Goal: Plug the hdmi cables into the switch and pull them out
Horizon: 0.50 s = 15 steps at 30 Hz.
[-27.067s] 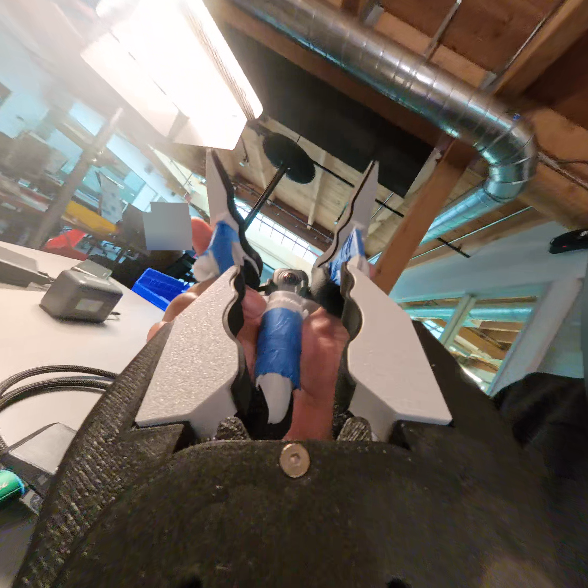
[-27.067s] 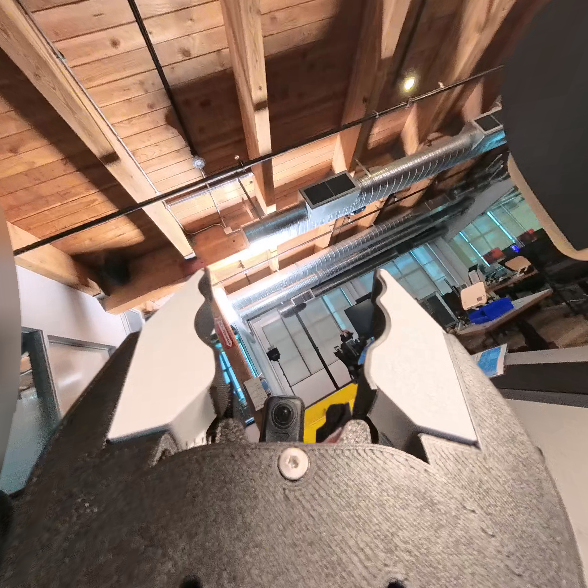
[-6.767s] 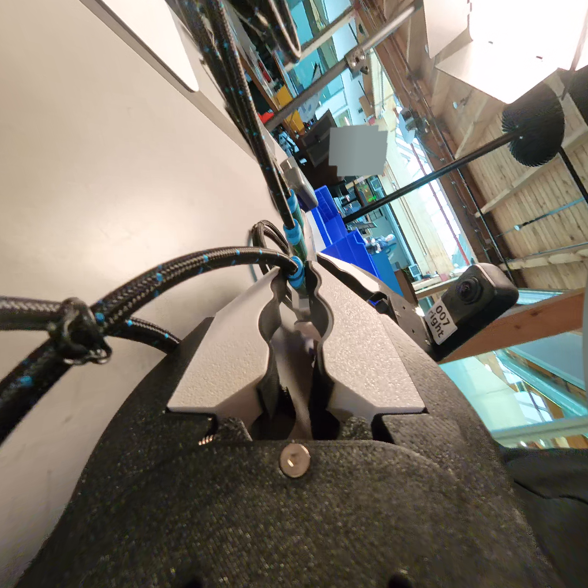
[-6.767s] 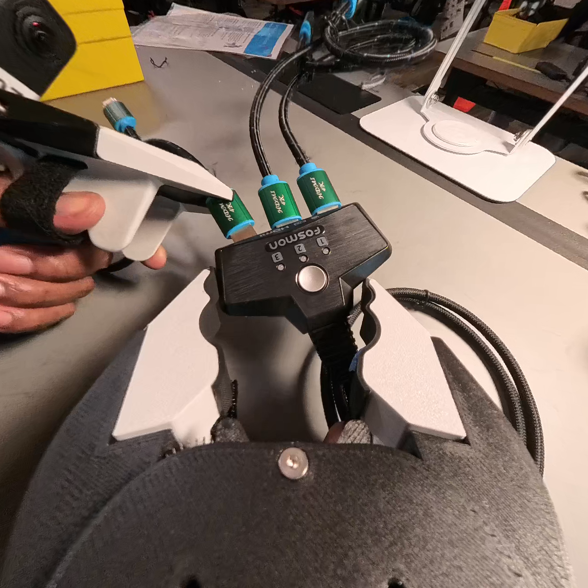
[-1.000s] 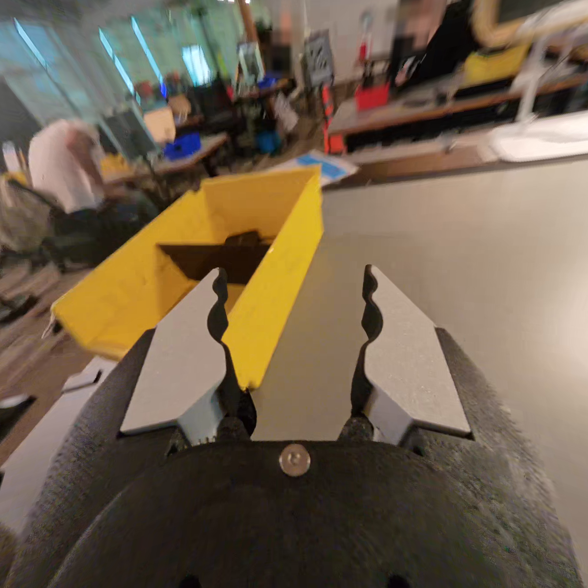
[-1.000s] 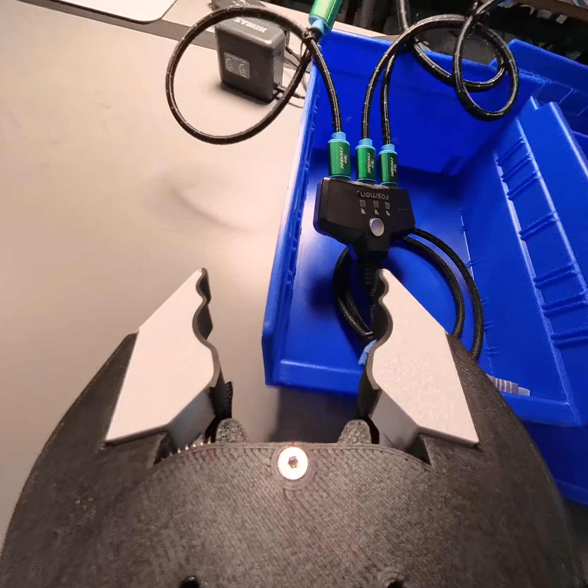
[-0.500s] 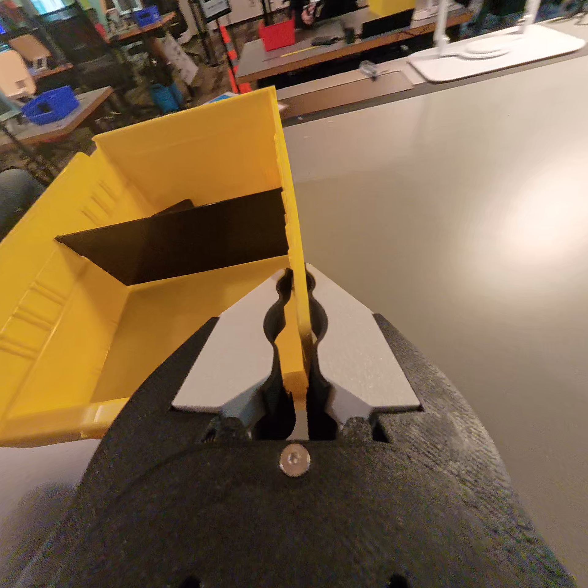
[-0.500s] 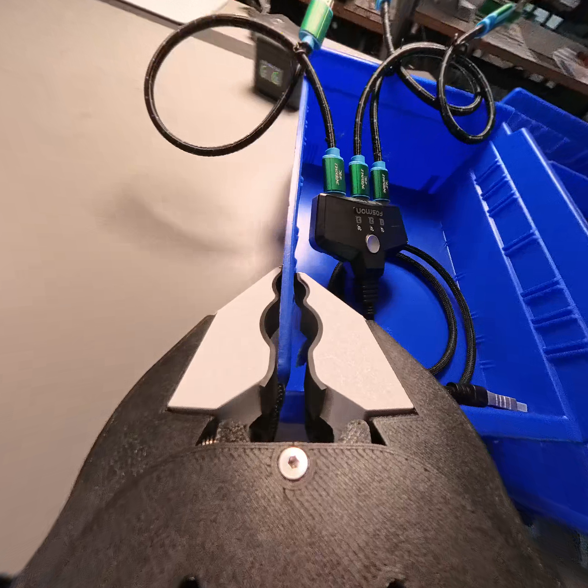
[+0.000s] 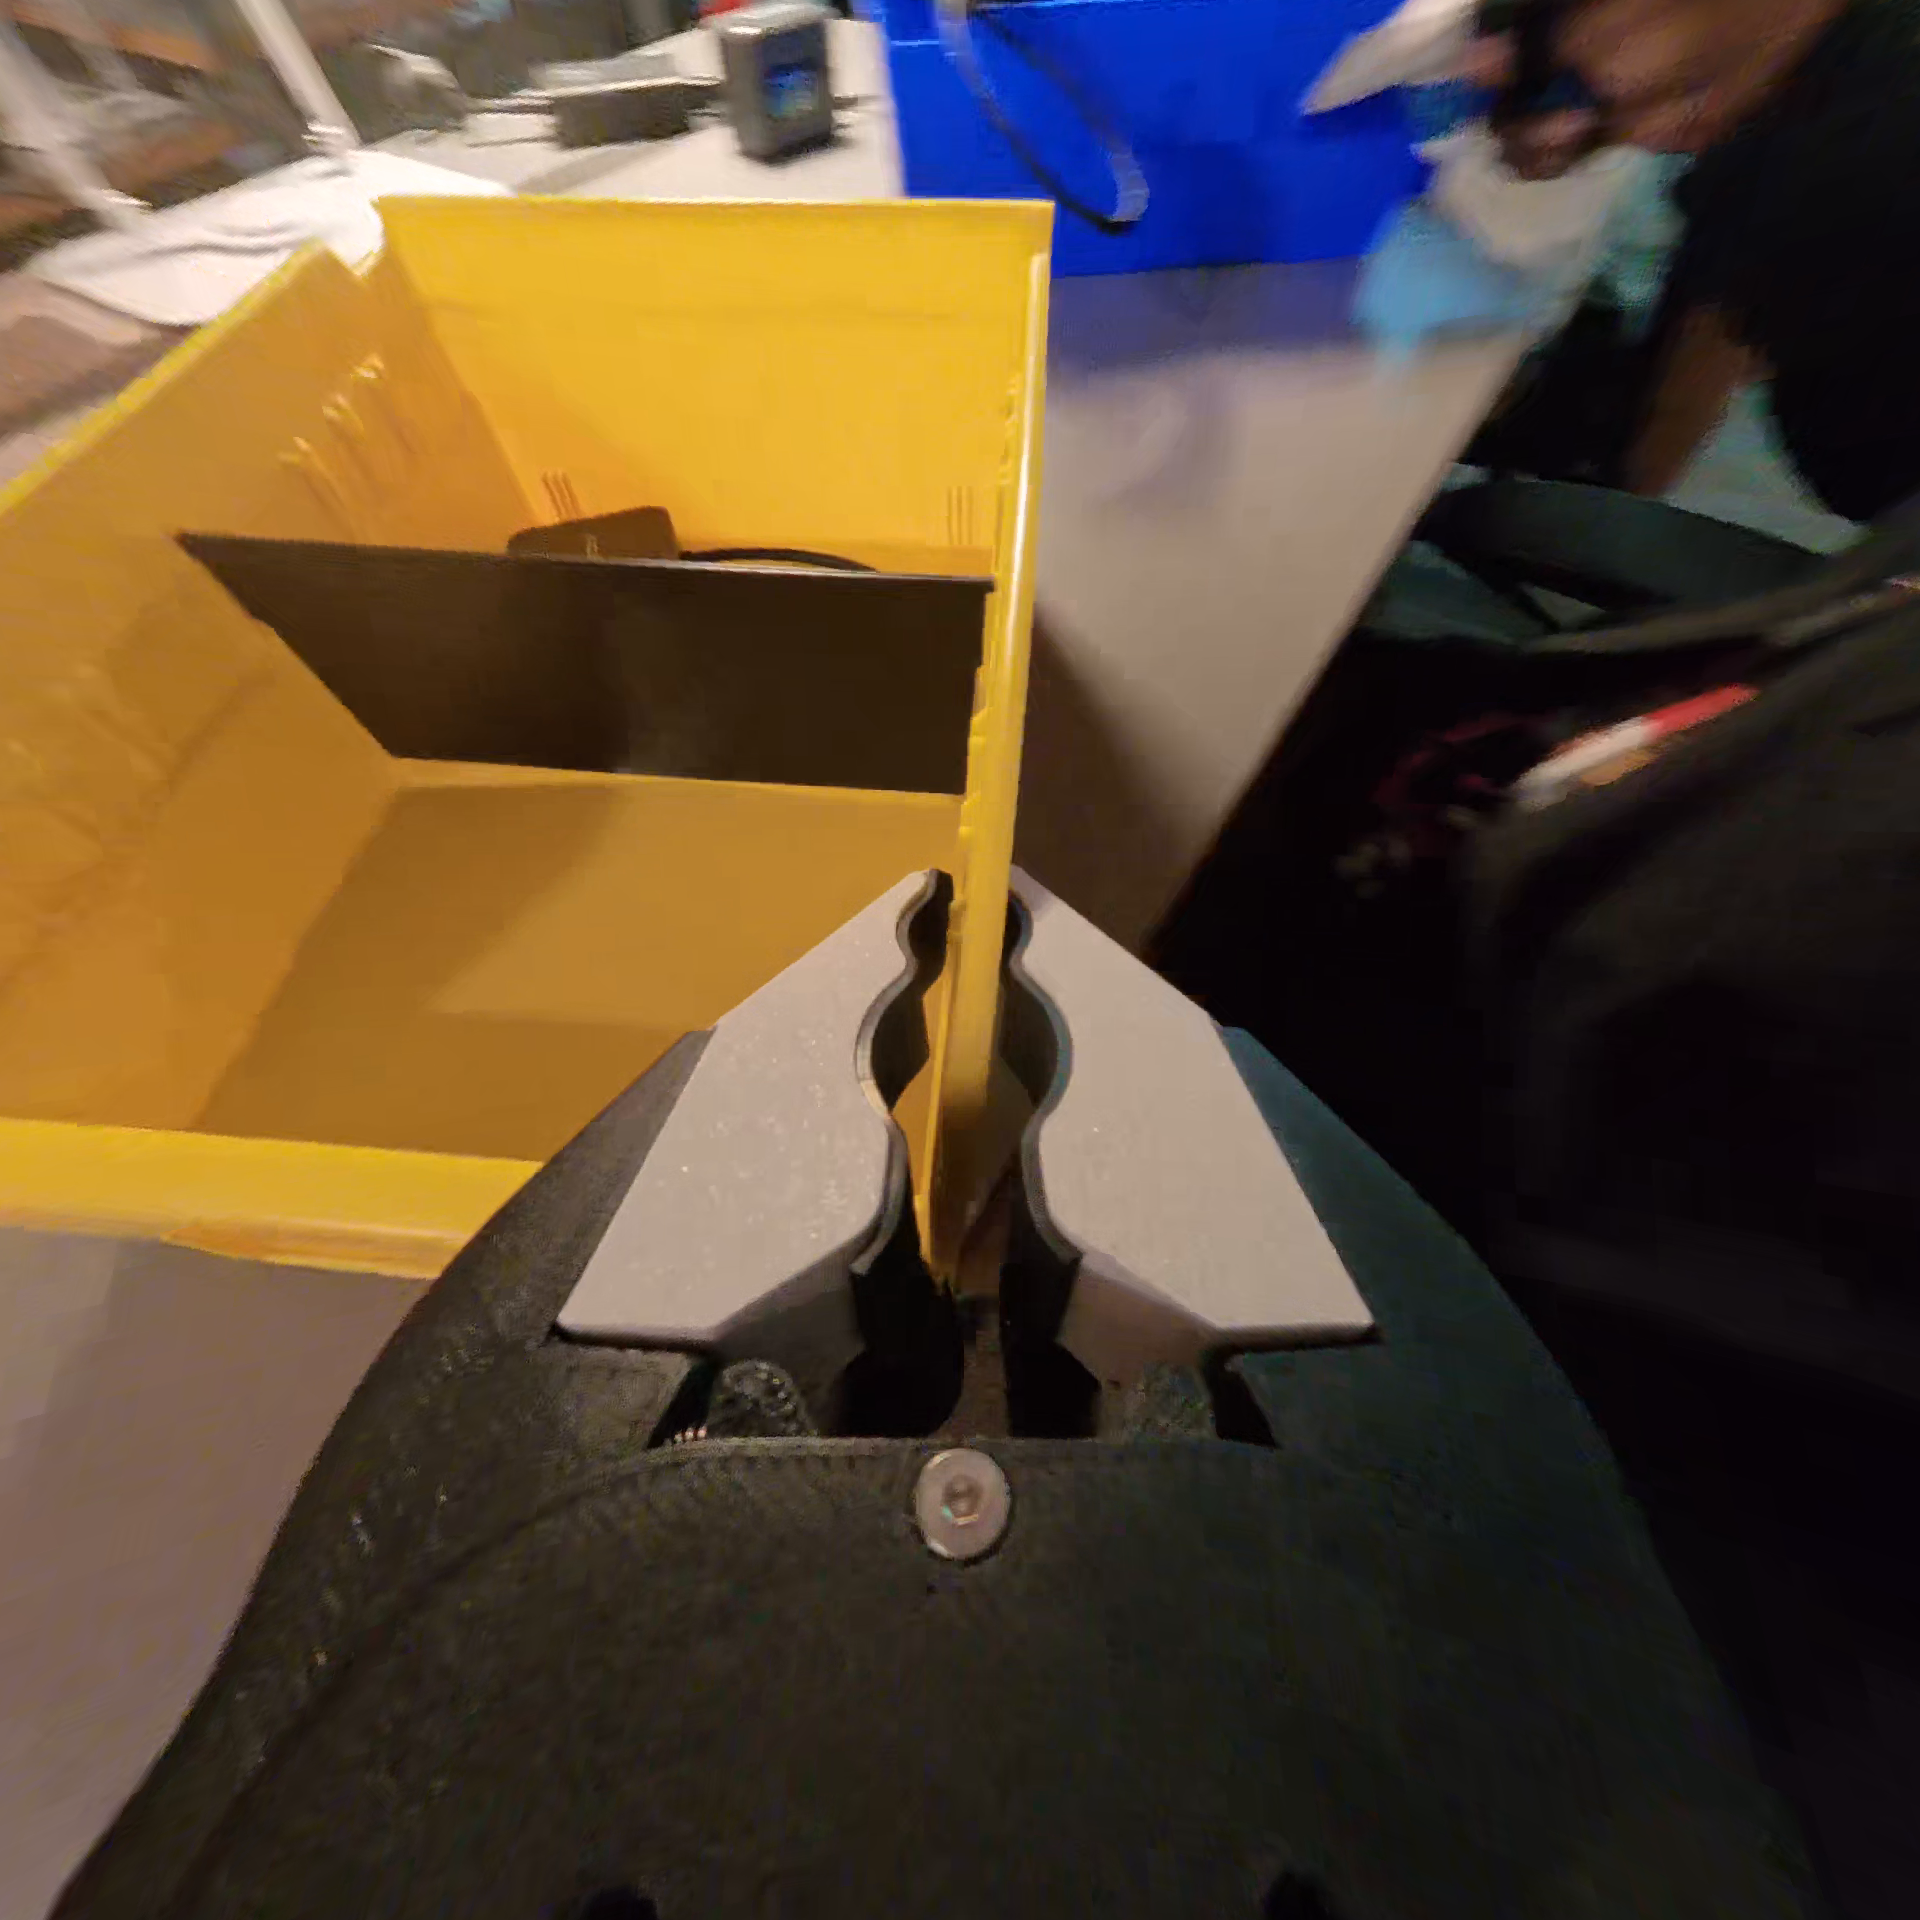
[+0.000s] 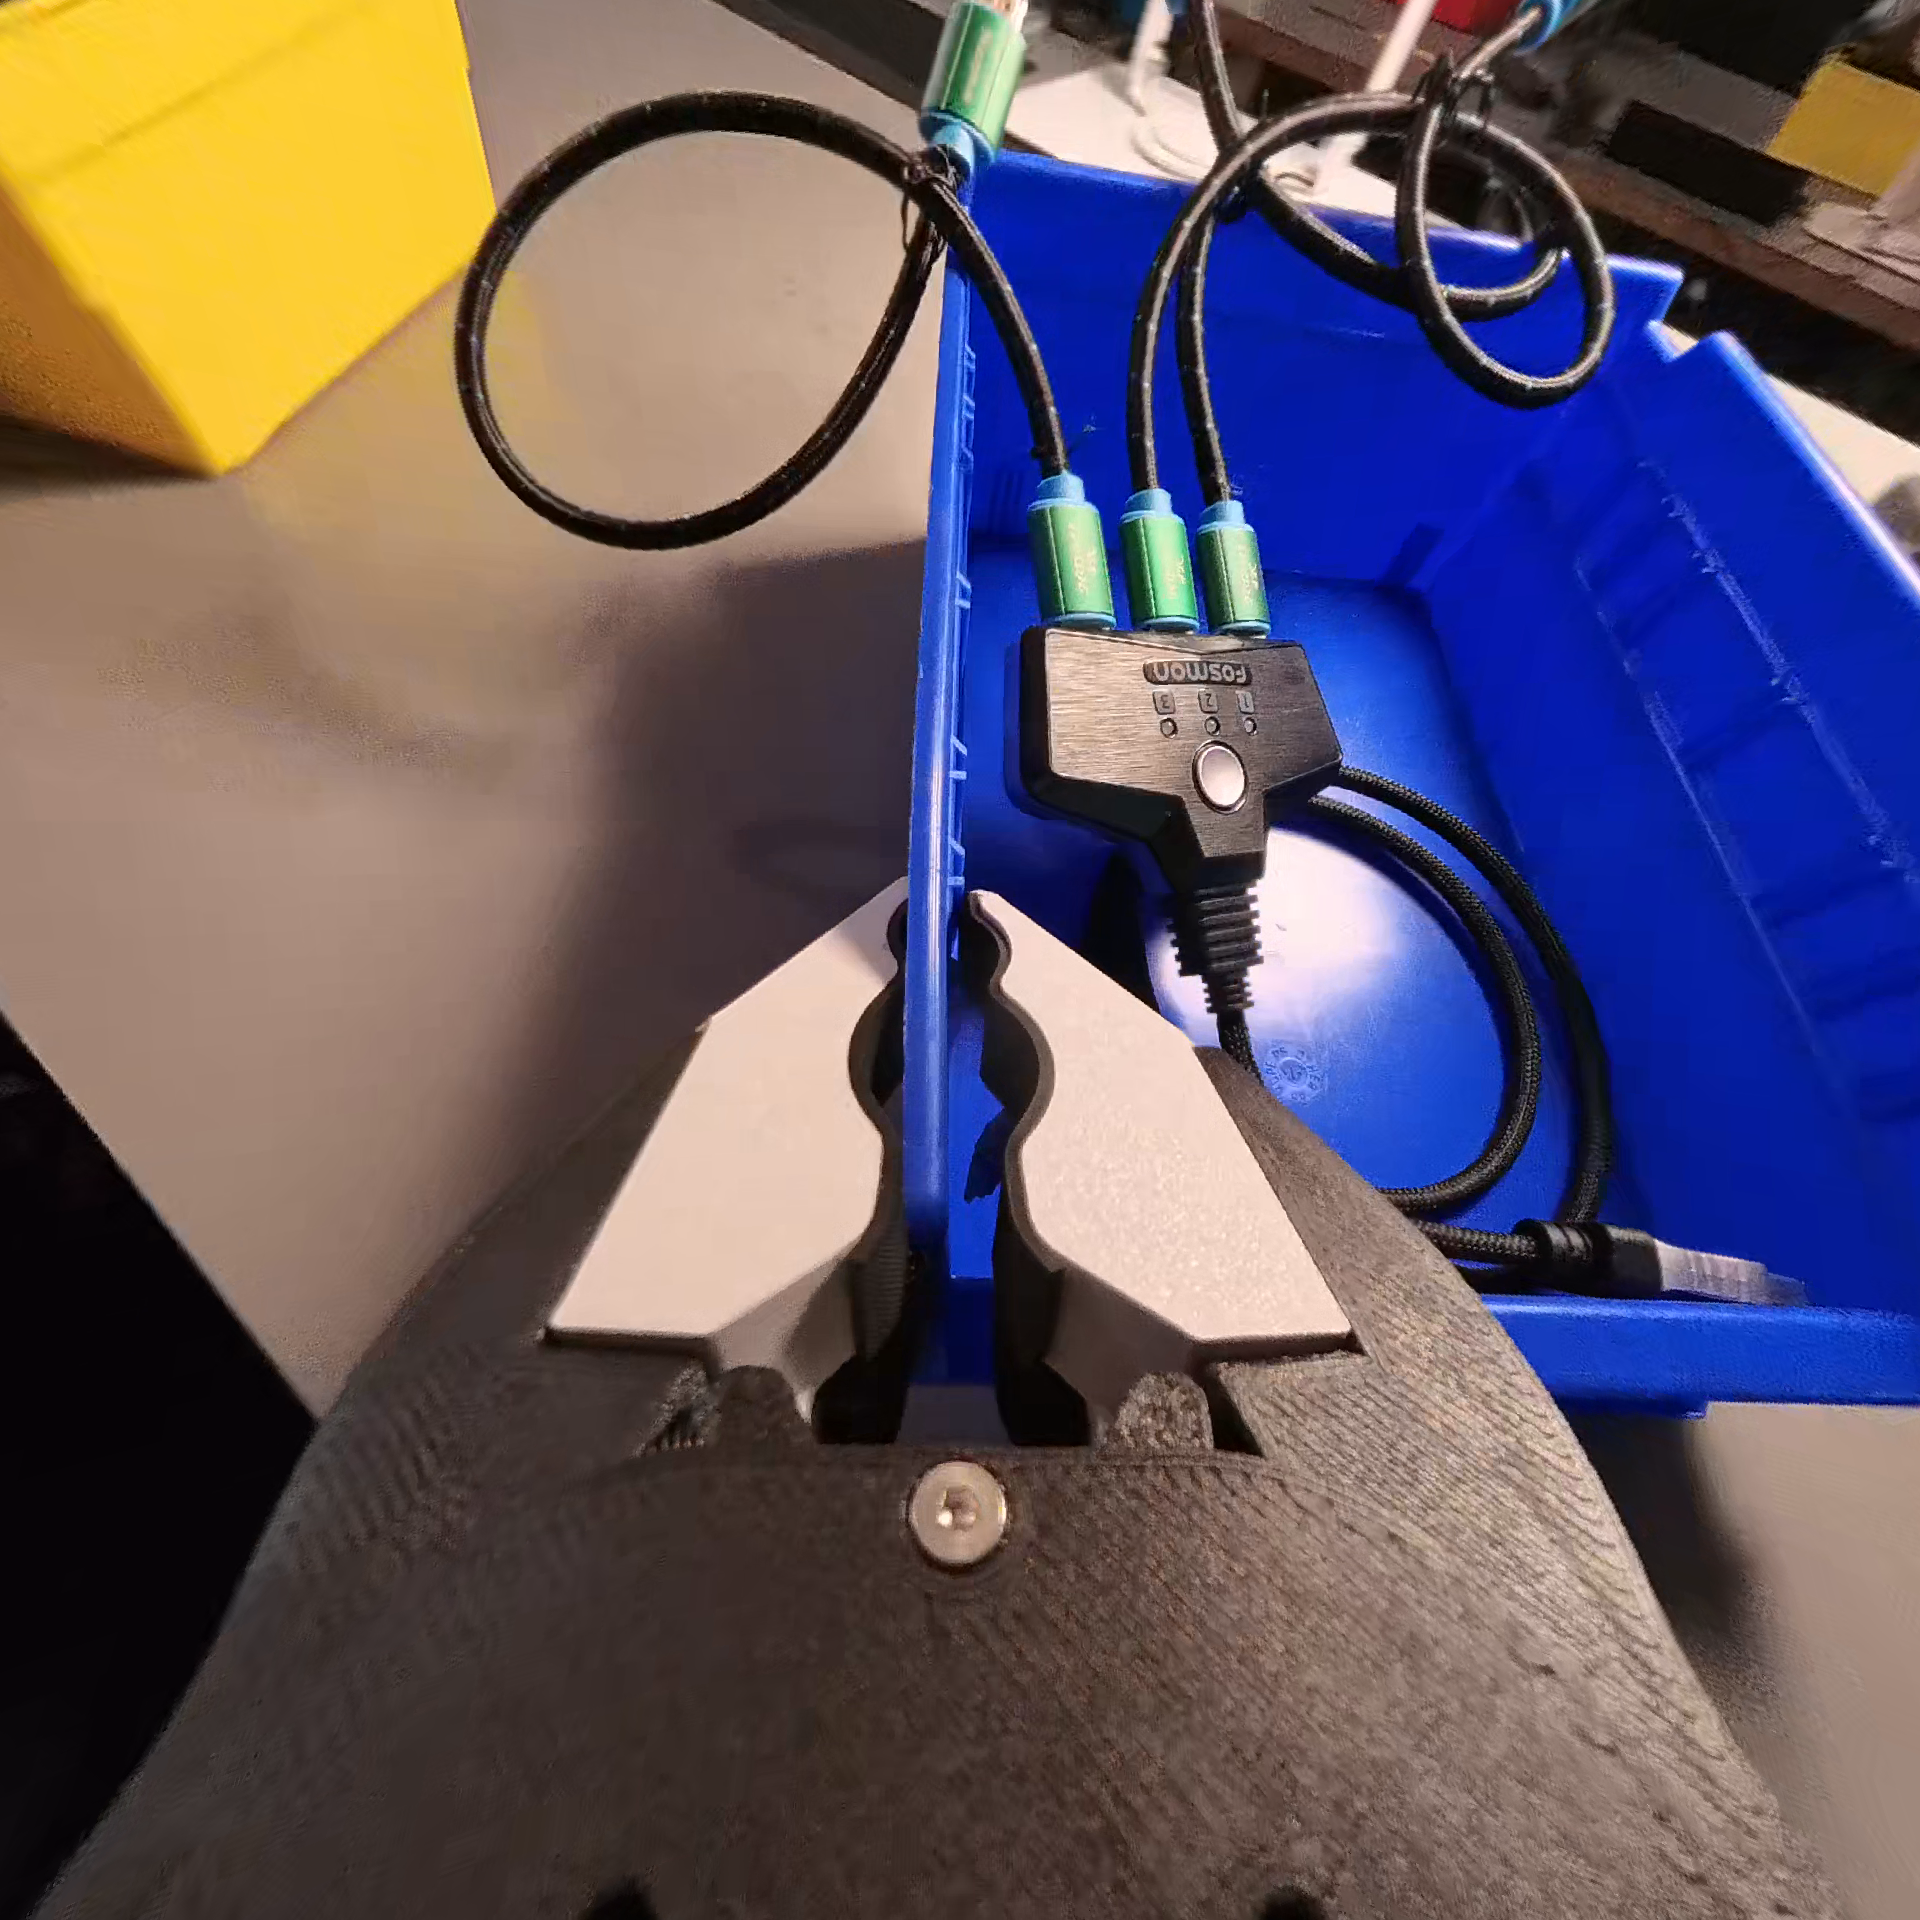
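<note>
Each claw is clamped on the side wall of a bin: the right claw on the blue bin, the left claw on the yellow bin. The switch lies inside the blue bin with three green-plugged cables seated in it, their loops spilling over the rim. To shift the bins well, judged from this: keep each wall deep between the fingers, slide level across the table, and avoid snagging the overhanging loop.

bins 2 — yellow bin 1, blue bin 1 | switch 1 | plugged hdmi cables 3
</note>
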Each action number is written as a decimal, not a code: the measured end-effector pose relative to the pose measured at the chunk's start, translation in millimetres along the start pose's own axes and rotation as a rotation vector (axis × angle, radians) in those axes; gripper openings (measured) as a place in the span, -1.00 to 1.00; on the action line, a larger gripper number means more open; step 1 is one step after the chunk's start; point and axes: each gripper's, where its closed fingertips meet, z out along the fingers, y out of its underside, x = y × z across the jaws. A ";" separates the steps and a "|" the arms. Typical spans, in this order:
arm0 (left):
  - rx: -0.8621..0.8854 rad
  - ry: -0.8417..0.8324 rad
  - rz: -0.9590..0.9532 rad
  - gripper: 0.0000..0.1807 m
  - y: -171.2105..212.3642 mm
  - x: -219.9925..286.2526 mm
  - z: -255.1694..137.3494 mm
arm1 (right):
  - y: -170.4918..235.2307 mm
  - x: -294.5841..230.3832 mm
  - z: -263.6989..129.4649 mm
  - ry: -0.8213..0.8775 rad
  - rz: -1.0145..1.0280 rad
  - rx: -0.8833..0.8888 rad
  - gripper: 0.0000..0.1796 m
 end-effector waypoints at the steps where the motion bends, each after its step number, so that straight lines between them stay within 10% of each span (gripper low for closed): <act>1: -0.001 0.064 0.007 -0.92 1.8 11.5 -3.9 | -4.7 -1.3 8.2 -0.025 -0.013 0.003 -0.95; 15: 0.012 0.526 0.197 -0.93 -13.6 90.7 22.4 | -73.8 -38.4 121.9 -0.412 -0.215 0.052 -0.95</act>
